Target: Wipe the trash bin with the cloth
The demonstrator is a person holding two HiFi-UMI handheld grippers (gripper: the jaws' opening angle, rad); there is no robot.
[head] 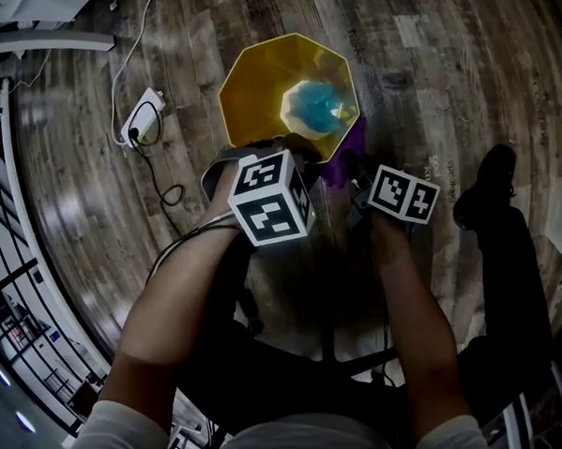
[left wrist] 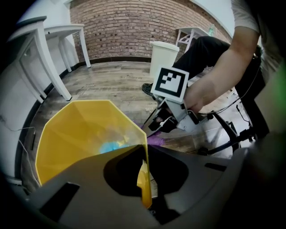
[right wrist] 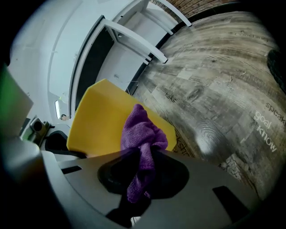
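A yellow faceted trash bin [head: 260, 86] stands on the wood floor with something blue [head: 317, 106] at its bottom. My left gripper [left wrist: 145, 190] is shut on the near rim of the bin [left wrist: 76, 134], whose thin yellow wall runs between the jaws. To the right, my right gripper [right wrist: 140, 179] is shut on a purple cloth [right wrist: 142, 132], which lies against the outer side of the bin [right wrist: 103, 118]. In the head view the cloth [head: 347, 149] shows beside the bin's right edge, just ahead of the right gripper [head: 357, 176].
A white power adapter [head: 144, 114] with cables lies on the floor left of the bin. A black shoe and trouser leg [head: 490, 188] are at the right. White table legs [left wrist: 49, 58] and a white bin [left wrist: 163, 56] stand further off.
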